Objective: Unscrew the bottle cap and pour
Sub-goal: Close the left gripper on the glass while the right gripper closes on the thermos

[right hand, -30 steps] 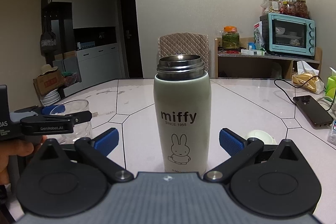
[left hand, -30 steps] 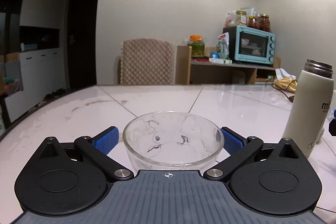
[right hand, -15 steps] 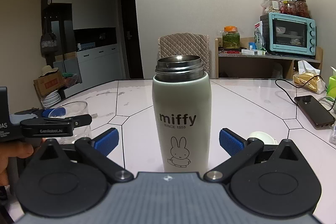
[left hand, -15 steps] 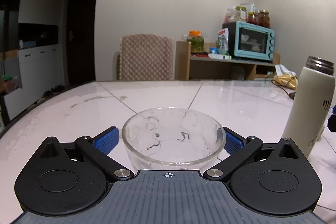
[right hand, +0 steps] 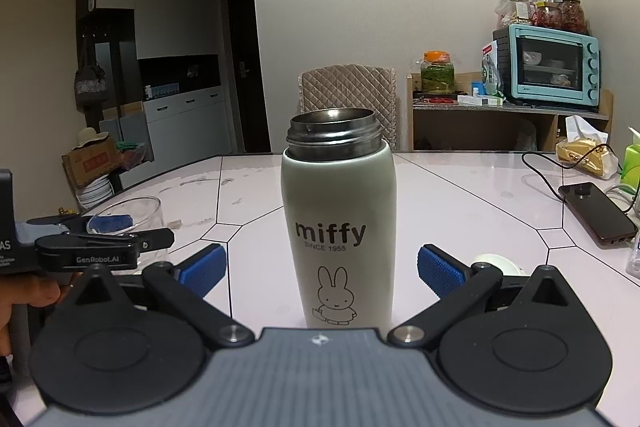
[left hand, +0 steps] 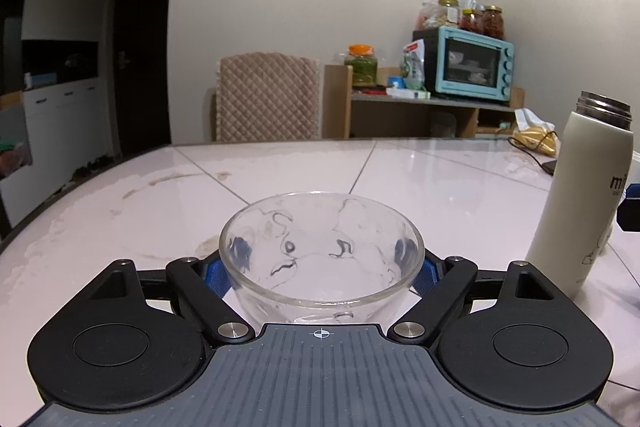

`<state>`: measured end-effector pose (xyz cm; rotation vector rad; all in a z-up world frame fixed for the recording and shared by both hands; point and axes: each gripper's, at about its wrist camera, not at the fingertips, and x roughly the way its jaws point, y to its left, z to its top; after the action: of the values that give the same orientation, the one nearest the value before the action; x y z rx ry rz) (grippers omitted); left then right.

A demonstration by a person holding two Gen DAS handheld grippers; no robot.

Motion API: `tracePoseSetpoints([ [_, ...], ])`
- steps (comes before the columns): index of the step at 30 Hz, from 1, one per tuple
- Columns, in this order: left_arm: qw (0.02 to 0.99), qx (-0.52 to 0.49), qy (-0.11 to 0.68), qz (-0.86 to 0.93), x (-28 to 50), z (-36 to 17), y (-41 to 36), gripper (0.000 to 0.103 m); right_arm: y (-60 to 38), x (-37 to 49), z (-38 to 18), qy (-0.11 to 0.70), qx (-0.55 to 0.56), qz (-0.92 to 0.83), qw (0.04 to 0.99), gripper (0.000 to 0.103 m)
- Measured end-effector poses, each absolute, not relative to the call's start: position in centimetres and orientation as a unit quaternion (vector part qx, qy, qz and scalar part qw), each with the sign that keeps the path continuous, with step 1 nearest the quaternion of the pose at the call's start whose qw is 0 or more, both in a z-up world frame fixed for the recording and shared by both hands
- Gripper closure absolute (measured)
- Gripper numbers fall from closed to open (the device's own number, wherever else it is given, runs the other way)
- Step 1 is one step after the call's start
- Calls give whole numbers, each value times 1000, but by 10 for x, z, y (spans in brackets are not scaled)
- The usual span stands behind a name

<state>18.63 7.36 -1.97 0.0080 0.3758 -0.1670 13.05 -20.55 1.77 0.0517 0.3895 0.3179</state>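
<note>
The left gripper point(left hand: 322, 269) clamps its blue pads against the sides of a clear glass bowl point(left hand: 321, 251) on the white bench point(left hand: 440, 183). The right gripper point(right hand: 322, 269) stands wide around the uncapped Miffy flask point(right hand: 338, 227) (upright, pads not touching). A white cap point(right hand: 496, 261) lies beside it.

My right gripper point(right hand: 322, 269) has its blue pads spread wide, with open gaps on both sides of the uncapped bottle point(right hand: 338, 223) standing between them. My left gripper point(left hand: 322, 267) has no slack: its pads press against the glass bowl point(left hand: 322, 247). Between bowl and bottle I see bare table point(left hand: 460, 195), enough to pass. To the right, a phone point(right hand: 596, 211) with its cable and a small white cap point(right hand: 496, 263) crowd the table edge.
</note>
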Motion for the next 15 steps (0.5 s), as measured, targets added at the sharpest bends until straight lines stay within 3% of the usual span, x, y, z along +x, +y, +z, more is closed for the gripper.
tracePoseSetpoints([
  [15, 970, 4, 186, -157, 189, -20, 79, 16, -206, 139, 10, 189, 21, 170, 967, 0],
])
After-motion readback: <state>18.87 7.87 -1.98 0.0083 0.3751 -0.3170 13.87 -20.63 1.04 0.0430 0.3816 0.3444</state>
